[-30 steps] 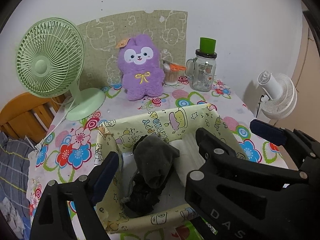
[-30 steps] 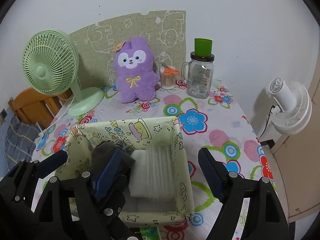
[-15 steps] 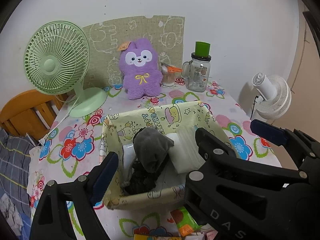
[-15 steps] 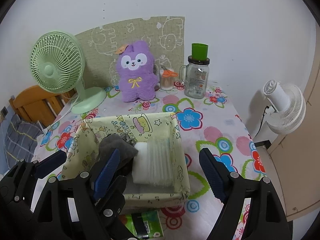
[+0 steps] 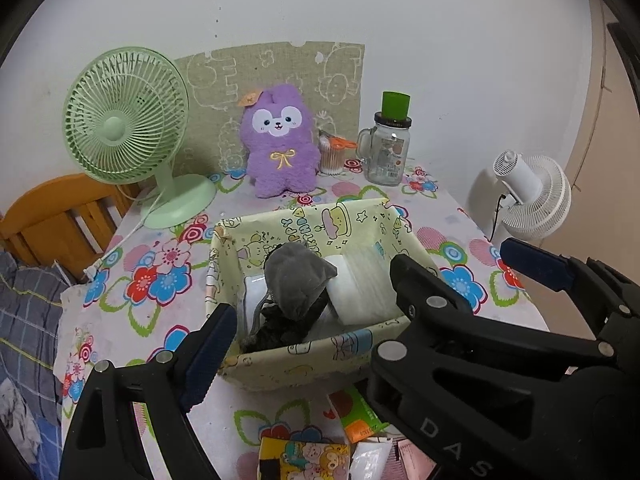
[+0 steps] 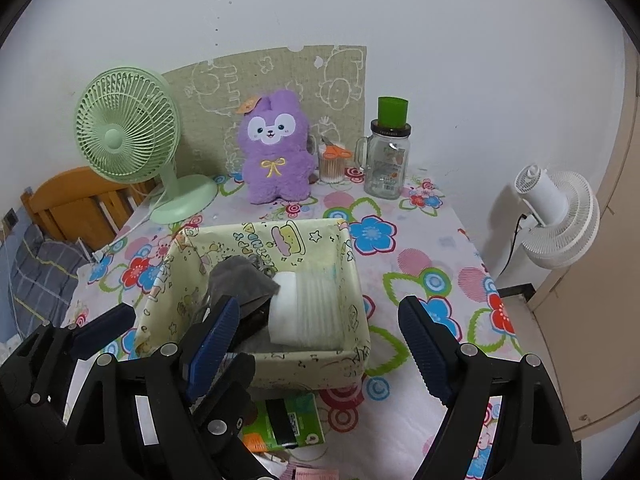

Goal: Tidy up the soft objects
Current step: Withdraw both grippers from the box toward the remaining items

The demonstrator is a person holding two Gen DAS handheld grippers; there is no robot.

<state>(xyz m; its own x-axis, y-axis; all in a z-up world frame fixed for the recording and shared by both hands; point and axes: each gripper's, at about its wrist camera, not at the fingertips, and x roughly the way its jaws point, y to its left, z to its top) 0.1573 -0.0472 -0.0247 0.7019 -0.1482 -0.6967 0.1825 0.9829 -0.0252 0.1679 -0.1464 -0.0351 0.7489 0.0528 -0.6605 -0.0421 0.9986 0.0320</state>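
- Compared with a second ago, both views are drawn back from the fabric box: it is seen smaller and higher, and packets on the near table edge are now revealed at 6 o'clock.
- The box contents are unchanged since then.
- The left gripper is held with jaws wide apart, nothing between them being gripped; the right gripper is likewise spread and empty.
- A grey soft pouch is seen propped in the box, tilted over dark crumpled fabric.
- A white folded pad is lodged just beside the pouch, at its 3 o'clock.
- A purple plush is stood upright at 12 o'clock from the box, well apart.
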